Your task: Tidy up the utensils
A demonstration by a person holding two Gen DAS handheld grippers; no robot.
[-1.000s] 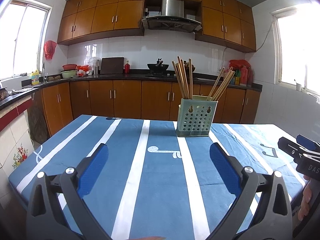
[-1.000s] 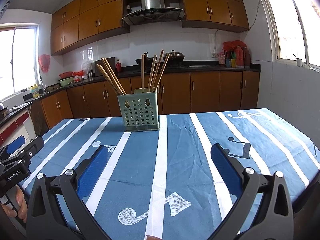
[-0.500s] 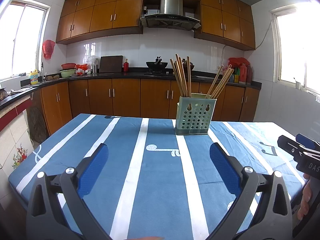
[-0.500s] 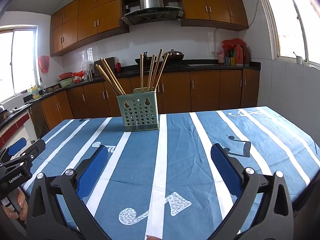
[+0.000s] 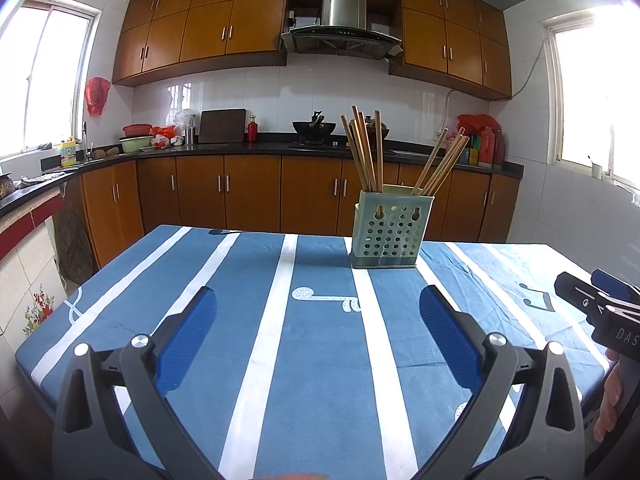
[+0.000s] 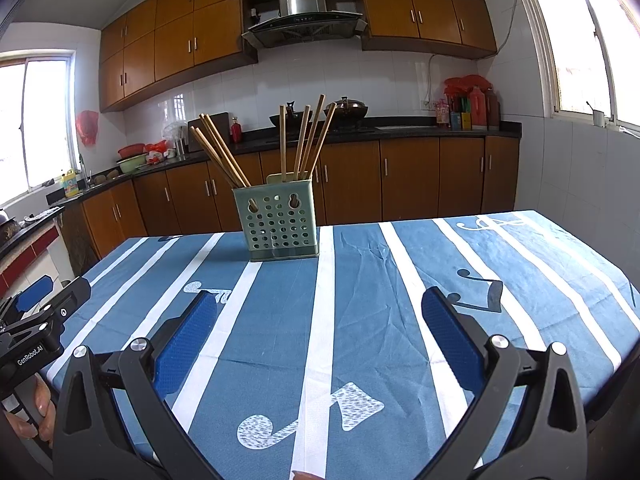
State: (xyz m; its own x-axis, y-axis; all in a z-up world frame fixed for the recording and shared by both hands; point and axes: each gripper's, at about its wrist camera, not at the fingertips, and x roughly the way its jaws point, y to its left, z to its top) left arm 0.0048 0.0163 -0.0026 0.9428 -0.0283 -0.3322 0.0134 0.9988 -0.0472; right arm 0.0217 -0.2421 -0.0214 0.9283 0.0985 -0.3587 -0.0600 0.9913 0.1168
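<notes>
A green perforated utensil holder (image 5: pixel 390 232) stands upright at the far side of the table, also in the right wrist view (image 6: pixel 278 224). Wooden chopsticks (image 5: pixel 366 148) stand in it in two bunches, also seen from the right (image 6: pixel 304 140). My left gripper (image 5: pixel 318 312) is open and empty above the near part of the table. My right gripper (image 6: pixel 320 312) is open and empty too, to the right of the left one. Each shows at the edge of the other's view: the right gripper (image 5: pixel 600 304) and the left gripper (image 6: pixel 44 308).
The table wears a blue cloth with white stripes and music notes (image 5: pixel 280 340). Behind it run brown kitchen cabinets and a dark counter (image 5: pixel 224 148) with bowls, a wok and bottles. Windows are on both sides.
Both grippers have pulled back and risen slightly, so the holder sits a little farther and lower in both views. Both stay open.
</notes>
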